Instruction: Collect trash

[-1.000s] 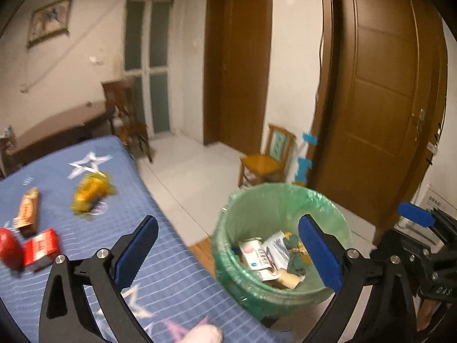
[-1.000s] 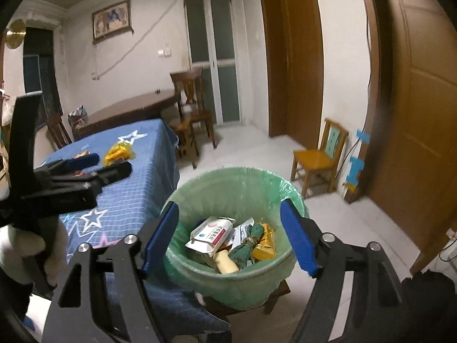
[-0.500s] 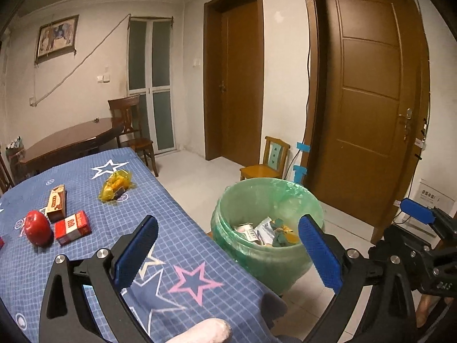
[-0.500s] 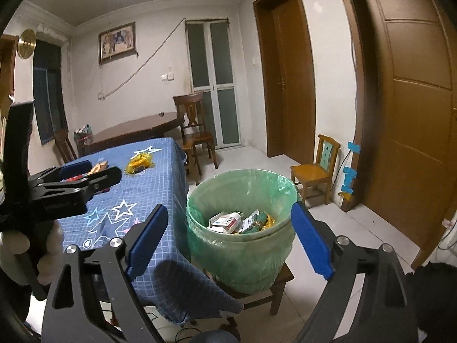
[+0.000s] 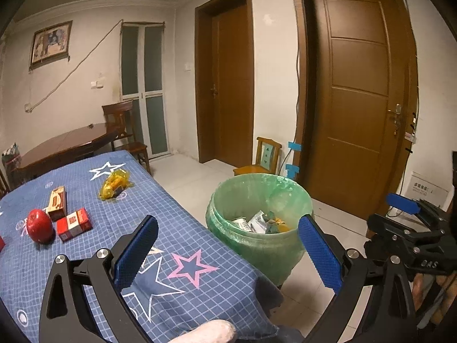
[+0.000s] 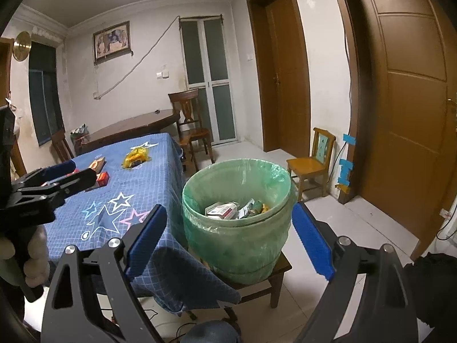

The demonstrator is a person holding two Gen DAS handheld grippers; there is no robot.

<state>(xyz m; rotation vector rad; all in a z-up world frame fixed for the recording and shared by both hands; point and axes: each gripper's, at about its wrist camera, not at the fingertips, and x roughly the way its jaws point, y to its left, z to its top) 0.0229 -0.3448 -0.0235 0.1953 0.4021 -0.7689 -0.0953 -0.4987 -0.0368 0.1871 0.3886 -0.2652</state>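
A bin with a green liner stands on a low stool beside the table and holds several wrappers. On the blue star tablecloth lie a yellow wrapper, a red box, a brown box and a red apple. My left gripper is open and empty above the table's near corner. My right gripper is open and empty, held back from the bin. The left gripper also shows in the right wrist view.
A small wooden chair stands by the wall behind the bin. A brown door is at the right. A dark wooden table and chair stand at the far end. Tiled floor lies right of the bin.
Both grippers have drawn back and up from the bin, so it looks smaller and lower. More of the table and its objects has come into view.
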